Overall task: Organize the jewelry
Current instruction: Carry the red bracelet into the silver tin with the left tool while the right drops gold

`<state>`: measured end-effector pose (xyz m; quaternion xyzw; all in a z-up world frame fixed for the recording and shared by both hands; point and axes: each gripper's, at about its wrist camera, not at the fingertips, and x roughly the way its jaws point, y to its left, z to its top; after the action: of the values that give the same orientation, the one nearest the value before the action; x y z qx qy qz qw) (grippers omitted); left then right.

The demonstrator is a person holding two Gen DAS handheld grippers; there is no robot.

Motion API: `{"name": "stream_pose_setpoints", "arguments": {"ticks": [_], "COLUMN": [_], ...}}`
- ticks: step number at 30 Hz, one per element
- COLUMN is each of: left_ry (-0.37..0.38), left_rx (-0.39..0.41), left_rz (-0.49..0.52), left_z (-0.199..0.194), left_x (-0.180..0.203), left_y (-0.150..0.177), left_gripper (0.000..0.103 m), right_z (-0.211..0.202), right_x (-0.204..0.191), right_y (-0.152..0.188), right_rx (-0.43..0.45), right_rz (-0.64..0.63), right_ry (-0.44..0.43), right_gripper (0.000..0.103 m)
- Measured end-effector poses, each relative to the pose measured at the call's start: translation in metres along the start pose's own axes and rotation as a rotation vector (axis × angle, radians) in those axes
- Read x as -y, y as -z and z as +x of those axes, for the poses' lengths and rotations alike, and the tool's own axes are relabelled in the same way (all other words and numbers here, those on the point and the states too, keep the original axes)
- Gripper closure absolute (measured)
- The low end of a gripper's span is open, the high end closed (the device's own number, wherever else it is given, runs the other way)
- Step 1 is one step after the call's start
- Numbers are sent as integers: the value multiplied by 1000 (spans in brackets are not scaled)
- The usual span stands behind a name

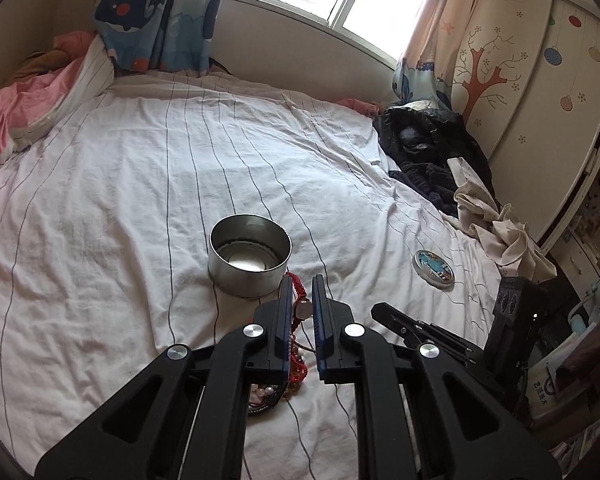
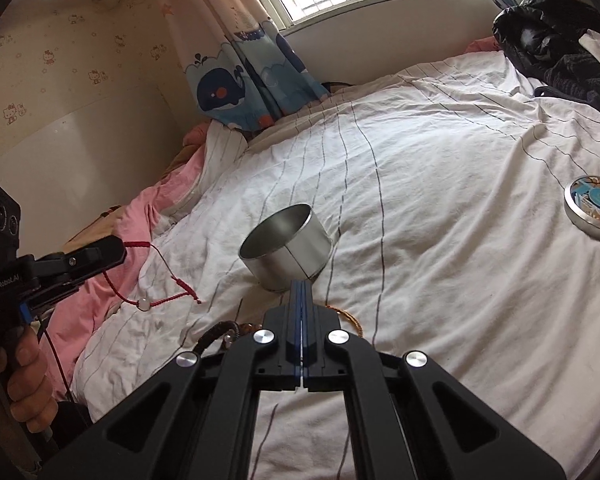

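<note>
A red cord bracelet (image 2: 156,276) is held clamped in the left gripper (image 1: 302,284); the right gripper (image 2: 301,286) is closed empty beside the open tin (image 2: 286,250).

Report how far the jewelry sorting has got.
Done: nothing visible inside the round silver metal tin; its illustrated round lid lies apart on the striped white bedsheet. In hand: the left tongs hold a red cord bracelet with a clear bead; the right tongs are shut, apparently empty. Left: the beaded and braided bracelets on the sheet.
</note>
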<state>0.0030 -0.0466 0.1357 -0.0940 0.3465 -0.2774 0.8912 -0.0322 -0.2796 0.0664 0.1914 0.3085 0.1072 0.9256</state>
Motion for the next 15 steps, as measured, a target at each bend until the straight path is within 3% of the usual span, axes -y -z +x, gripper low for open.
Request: {"name": "stream_pose_setpoints", "arguments": {"ticks": [2,3,4,5,6,8,10,12,15], "left_ry": [0,3,3,2,4,5,8,12,22], "left_rx": [-1,-4,-6,-8,-9,-4,-4,-3,9], "left_rz": [6,6,6,5,4,8,6,5,0], "left_z": [4,7,9,11,12,11,11,10,9], "left_x": [2,2,2,3,2,4,4,4,3], "left_y": [-1,-2,-2,-3,-3,-3,-3,-3,-6], "left_gripper": [94,94,94,94,94,94,94,94,94], "right_z": [13,21,31,39,45,58,69,67,47], "right_x": [2,5,7,8,8,1,-3,-3,-1], "right_y": [3,7,11,16,19,24,30,29,20], "right_rx": [-73,-106,-149,-177,-184,-228,-276,-286,-234], "right_rz": [-10,-4,4,10,3,-58,-117,-112,-62], "right_ry": [43,62,80,103,128,179,199,157,71], "right_gripper": [102,97,58,38,28,30,70,93,97]}}
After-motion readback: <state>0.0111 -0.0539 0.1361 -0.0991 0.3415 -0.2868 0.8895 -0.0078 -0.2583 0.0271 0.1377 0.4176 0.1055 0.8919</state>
